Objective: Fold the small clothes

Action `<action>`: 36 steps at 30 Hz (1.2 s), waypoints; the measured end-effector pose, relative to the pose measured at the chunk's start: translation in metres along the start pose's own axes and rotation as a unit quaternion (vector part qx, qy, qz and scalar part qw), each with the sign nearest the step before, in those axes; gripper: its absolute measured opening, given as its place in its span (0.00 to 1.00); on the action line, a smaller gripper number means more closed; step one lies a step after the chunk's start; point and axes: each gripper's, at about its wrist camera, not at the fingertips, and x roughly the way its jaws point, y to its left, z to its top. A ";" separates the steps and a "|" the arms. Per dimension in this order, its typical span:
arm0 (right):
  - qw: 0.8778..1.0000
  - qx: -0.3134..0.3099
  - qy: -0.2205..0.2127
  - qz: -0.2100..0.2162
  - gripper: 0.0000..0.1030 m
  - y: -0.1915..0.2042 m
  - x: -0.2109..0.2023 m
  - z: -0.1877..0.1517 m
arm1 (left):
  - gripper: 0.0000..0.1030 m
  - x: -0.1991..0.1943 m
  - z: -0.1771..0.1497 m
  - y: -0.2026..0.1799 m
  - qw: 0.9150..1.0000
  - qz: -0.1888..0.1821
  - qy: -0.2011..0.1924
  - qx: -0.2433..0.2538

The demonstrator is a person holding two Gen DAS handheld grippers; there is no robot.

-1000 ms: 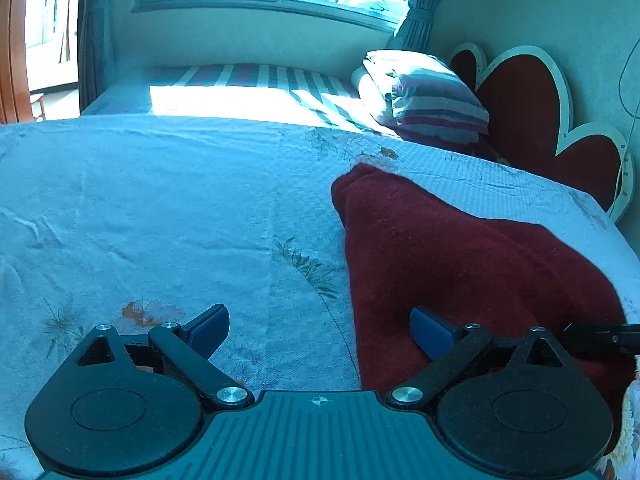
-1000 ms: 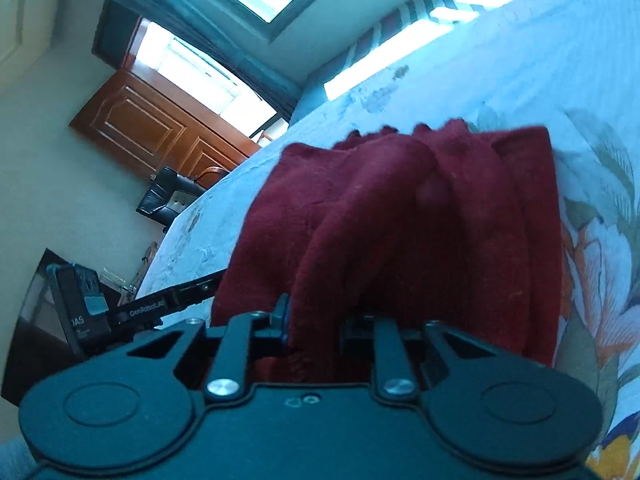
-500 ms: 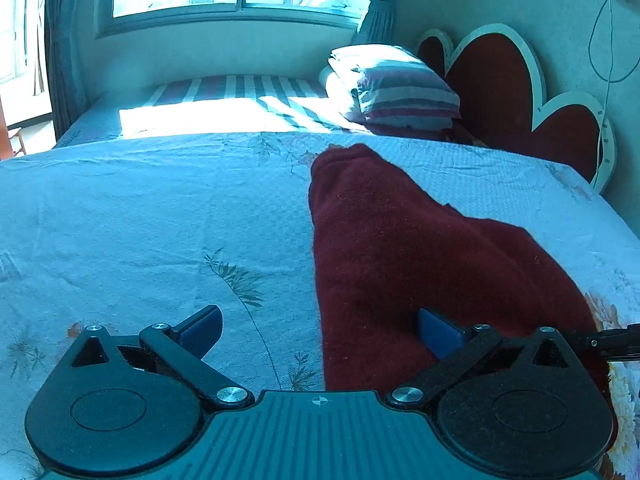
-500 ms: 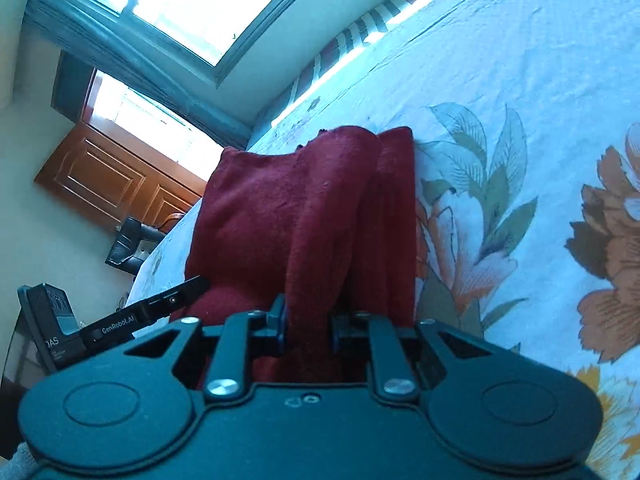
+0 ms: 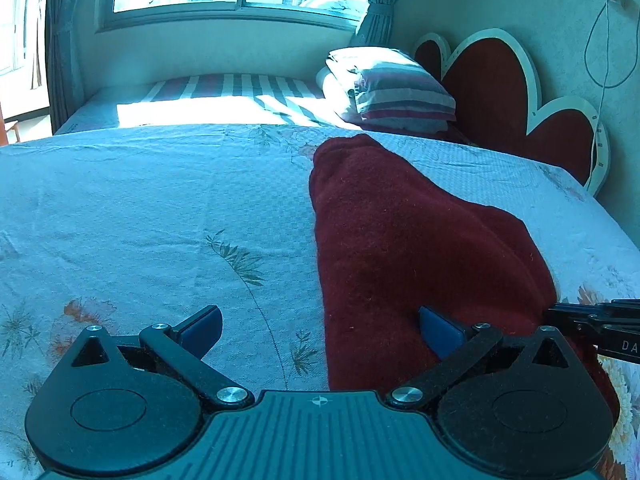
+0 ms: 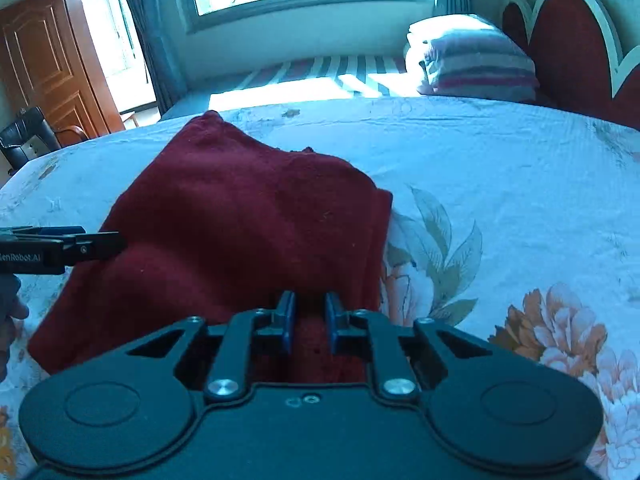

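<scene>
The dark red garment (image 5: pixel 408 240) lies folded on the bed (image 5: pixel 140 208). The left hand-held gripper (image 5: pixel 320 326) is spread wide, one pad over the sheet, the other against the cloth's near edge. The right hand-held gripper (image 6: pixel 307 322) is closing, its pads narrowly apart with red cloth between them; its body hides any contact.

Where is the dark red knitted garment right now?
The dark red knitted garment lies on the floral bedsheet, left of centre in the right wrist view, its near edge between the right gripper jaws.
</scene>
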 end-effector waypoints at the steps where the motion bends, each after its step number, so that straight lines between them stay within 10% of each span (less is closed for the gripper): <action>1: 1.000 0.007 0.007 -0.001 0.15 0.000 0.003 0.001 | 0.91 -0.006 0.004 0.003 1.000 -0.010 -0.011 -0.008; 2: 1.000 0.009 0.011 -0.002 0.13 0.000 0.001 0.006 | 0.77 -0.011 0.007 0.006 1.000 -0.013 -0.024 -0.015; 5: 0.999 0.013 -0.036 0.013 0.13 0.001 -0.019 0.023 | 0.77 -0.004 0.015 0.009 1.000 0.001 -0.024 -0.011; 9: 1.000 -0.010 -0.028 0.001 0.17 0.000 -0.002 0.031 | 0.96 0.020 0.010 0.007 1.000 0.016 -0.011 0.001; 10: 0.999 -0.024 0.020 -0.020 0.16 0.001 0.019 0.027 | 0.96 0.019 0.014 0.010 1.000 0.010 -0.005 -0.011; 17: 0.997 -0.051 -0.033 -0.040 0.28 0.011 0.013 0.046 | 0.96 0.020 0.055 0.014 0.999 0.001 -0.053 -0.002; 24: 0.996 -0.062 0.007 -0.066 0.28 0.002 0.072 0.054 | 0.96 0.082 0.059 0.000 0.999 0.027 0.004 0.025; 36: 0.995 -0.067 -0.028 -0.070 0.30 0.011 0.027 0.053 | 0.96 0.029 0.059 0.001 0.999 0.025 -0.031 0.032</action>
